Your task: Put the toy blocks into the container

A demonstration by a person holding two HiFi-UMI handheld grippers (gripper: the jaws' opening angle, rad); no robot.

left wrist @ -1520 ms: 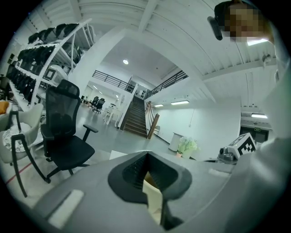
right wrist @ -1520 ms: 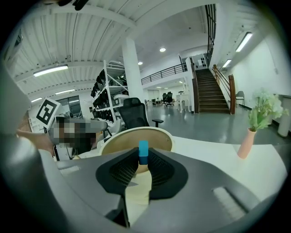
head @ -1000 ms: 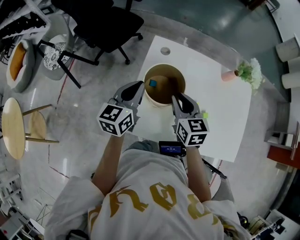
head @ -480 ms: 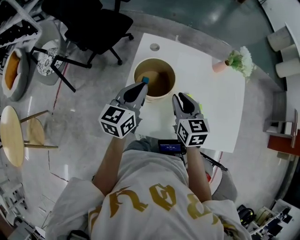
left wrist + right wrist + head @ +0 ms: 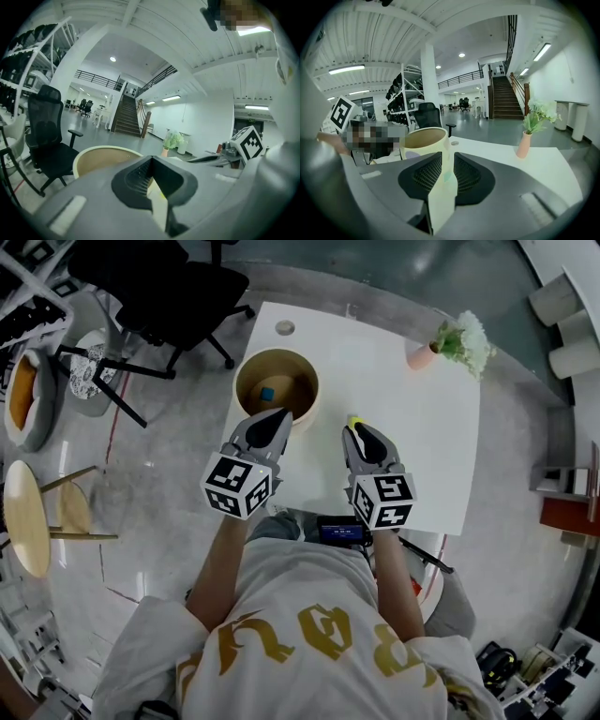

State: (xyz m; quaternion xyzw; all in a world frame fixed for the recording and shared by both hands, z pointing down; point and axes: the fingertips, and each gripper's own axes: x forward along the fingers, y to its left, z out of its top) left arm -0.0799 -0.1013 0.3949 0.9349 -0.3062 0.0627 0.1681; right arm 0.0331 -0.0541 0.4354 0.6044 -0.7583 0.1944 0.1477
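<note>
left claw [image 5: 274,421] closed on nothing, tip at rim of tan container [image 5: 239,388], blue block [image 5: 267,393] inside, right claw [image 5: 361,432] narrowly parted, yellow-green block [image 5: 354,421] at its tip, white table [image 5: 422,456]

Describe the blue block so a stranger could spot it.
On the white table, find the round tan container at the left edge. The blue block lies inside it, the only one showing there; the yellow-green block sits outside on the tabletop.

Open office hall, swivel chair [image 5: 178,282], staircase [image 5: 505,98], shelving [image 5: 401,101]
</note>
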